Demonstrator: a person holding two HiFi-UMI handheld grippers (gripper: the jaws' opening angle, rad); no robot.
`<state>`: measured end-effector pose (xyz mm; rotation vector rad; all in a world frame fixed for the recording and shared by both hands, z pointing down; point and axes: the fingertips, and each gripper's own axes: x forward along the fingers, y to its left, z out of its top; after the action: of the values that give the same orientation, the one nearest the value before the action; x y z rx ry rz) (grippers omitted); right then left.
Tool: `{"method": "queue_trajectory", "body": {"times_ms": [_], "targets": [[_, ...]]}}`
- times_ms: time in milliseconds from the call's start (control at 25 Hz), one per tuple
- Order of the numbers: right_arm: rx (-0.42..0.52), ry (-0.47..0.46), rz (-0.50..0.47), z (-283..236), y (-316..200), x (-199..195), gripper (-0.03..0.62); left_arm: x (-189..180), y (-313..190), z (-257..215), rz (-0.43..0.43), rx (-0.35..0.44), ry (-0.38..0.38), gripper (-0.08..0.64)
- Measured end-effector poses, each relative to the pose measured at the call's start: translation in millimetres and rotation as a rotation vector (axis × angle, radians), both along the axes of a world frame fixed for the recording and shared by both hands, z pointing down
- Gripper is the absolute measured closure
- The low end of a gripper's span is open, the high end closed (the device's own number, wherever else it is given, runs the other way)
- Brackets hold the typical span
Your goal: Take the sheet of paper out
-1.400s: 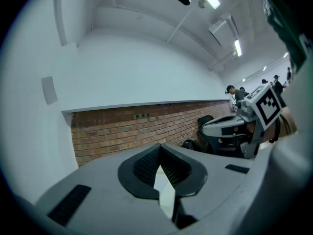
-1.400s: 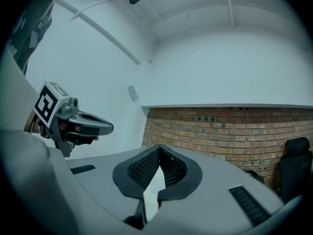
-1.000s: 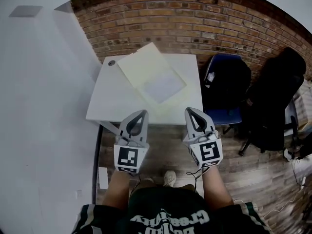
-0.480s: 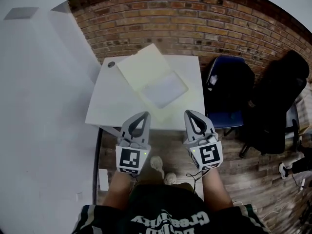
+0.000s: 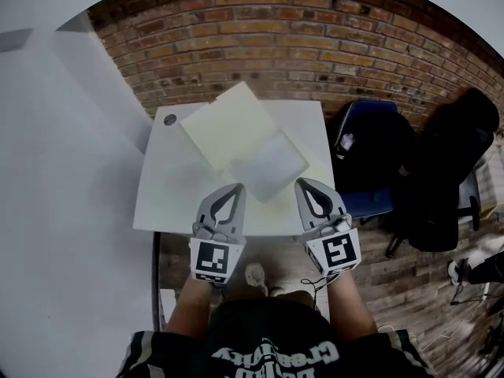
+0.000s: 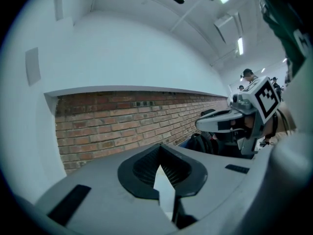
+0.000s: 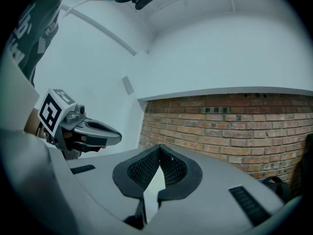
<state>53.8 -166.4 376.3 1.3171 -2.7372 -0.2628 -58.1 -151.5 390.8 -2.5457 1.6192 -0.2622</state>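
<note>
On the white table (image 5: 169,191) lies a large pale yellow folder (image 5: 228,124), set at an angle. A translucent sleeve with a greyish sheet of paper (image 5: 269,168) overlaps its near right corner. My left gripper (image 5: 233,187) is over the table's near edge, a little short of the sleeve, with its jaw tips together and nothing between them. Just right of the sleeve's near corner is my right gripper (image 5: 302,183), likewise shut and empty. Each gripper view shows its own jaws (image 6: 160,147) (image 7: 159,148) meeting at the tip, pointing level at the brick wall.
A small dark round cap (image 5: 170,120) sits at the table's far left corner. A blue chair with a black bag (image 5: 370,152) stands right of the table, a black office chair (image 5: 449,172) beyond it. Brick wall (image 5: 276,46) behind, white wall at left.
The person has stepped toward the table. Both grippers, which hung before its near edge, now reach over that edge, closer to the folder and sleeve. The jaws have stayed shut.
</note>
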Motion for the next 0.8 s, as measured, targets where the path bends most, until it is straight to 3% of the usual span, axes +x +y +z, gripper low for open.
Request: {"method": "queue_trajectory", "body": {"times_ms": [400, 640, 800], "targets": [[-0.009, 0.034, 0.027, 8, -62, -24, 0.598, -25, -60, 18, 0.069, -0.012, 0.024, 0.56], [-0.014, 0.053, 0.014, 13, -96, -33, 0.598, -33, -83, 21, 0.058, 0.006, 0.053, 0.56], [-0.042, 0.077, -0.003, 17, -121, -37, 0.598, -32, -101, 27, 0.043, 0.001, 0.026, 0.56]]}}
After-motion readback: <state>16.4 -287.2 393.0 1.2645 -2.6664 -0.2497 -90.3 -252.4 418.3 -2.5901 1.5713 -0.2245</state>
